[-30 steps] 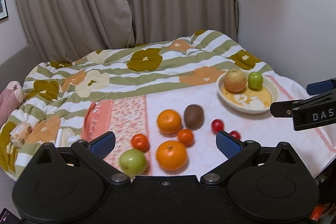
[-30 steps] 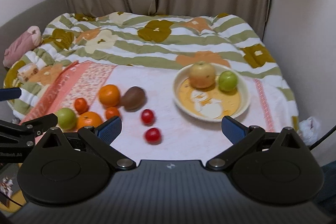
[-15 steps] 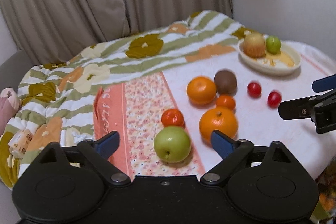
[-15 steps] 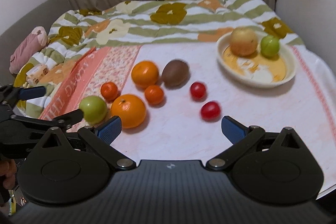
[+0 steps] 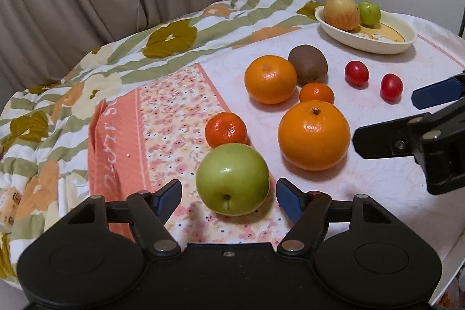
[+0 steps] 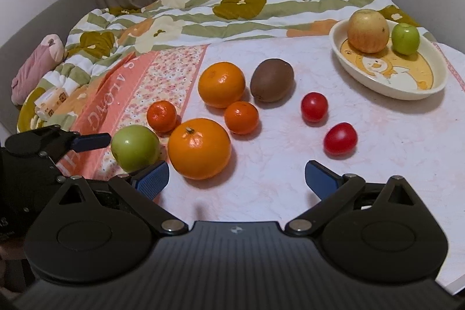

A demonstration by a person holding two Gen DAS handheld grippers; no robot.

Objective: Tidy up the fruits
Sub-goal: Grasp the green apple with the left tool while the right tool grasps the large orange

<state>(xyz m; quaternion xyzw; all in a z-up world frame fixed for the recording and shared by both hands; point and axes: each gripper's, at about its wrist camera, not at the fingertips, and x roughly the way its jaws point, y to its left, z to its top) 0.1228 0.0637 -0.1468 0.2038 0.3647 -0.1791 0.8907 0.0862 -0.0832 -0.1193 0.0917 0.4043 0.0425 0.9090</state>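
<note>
A green apple (image 5: 232,179) lies on the cloth between the fingers of my open left gripper (image 5: 229,196), untouched; it also shows in the right wrist view (image 6: 135,147). Beyond it lie two big oranges (image 5: 314,135) (image 5: 270,79), two small tangerines (image 5: 226,130), a kiwi (image 5: 308,63) and two red tomatoes (image 5: 357,73). A cream bowl (image 6: 436,83) at the far right holds a yellow-red apple (image 6: 368,31) and a small green apple (image 6: 405,38). My right gripper (image 6: 237,179) is open and empty, hovering near the front edge.
A floral striped quilt (image 6: 232,5) is bunched at the back and left. A pink plush (image 6: 37,66) and a small box (image 6: 51,102) lie at the far left. Curtains and a wall stand behind.
Both grippers moved forward and lower toward the fruit. My left gripper has come up around the green apple, which now sits between its fingers.
</note>
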